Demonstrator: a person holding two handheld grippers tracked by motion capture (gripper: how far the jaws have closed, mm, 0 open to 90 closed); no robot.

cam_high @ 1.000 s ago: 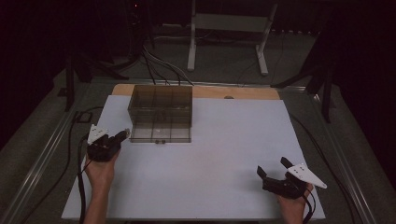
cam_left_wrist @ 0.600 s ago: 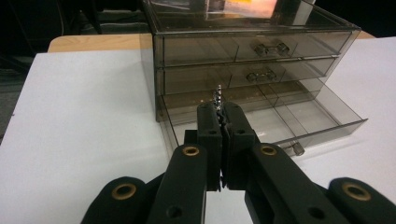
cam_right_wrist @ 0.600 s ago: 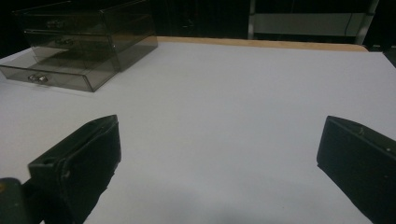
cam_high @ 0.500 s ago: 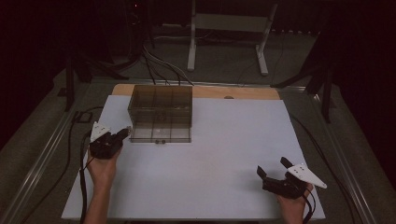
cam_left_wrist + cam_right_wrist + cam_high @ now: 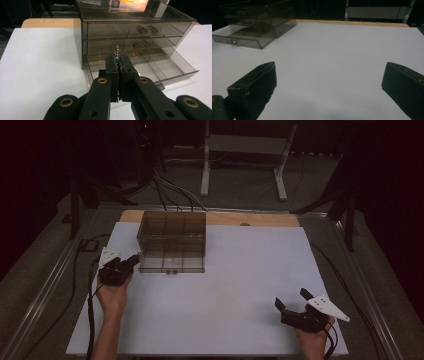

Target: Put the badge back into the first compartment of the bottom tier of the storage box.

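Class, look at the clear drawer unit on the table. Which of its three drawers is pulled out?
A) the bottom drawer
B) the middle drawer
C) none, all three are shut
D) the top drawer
A: in the left gripper view the bottom drawer juts forward from the drawer unit, while the two above sit flush.

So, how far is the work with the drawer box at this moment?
Done, it seems: the bottom drawer of the drawer box is pulled out, while the two above are shut. In hand: the left tongs are shut on a small silvery, twisted item, held just in front of that drawer. Left: probably dropping it in and closing the drawer. The right tongs are open and idle on the white table.
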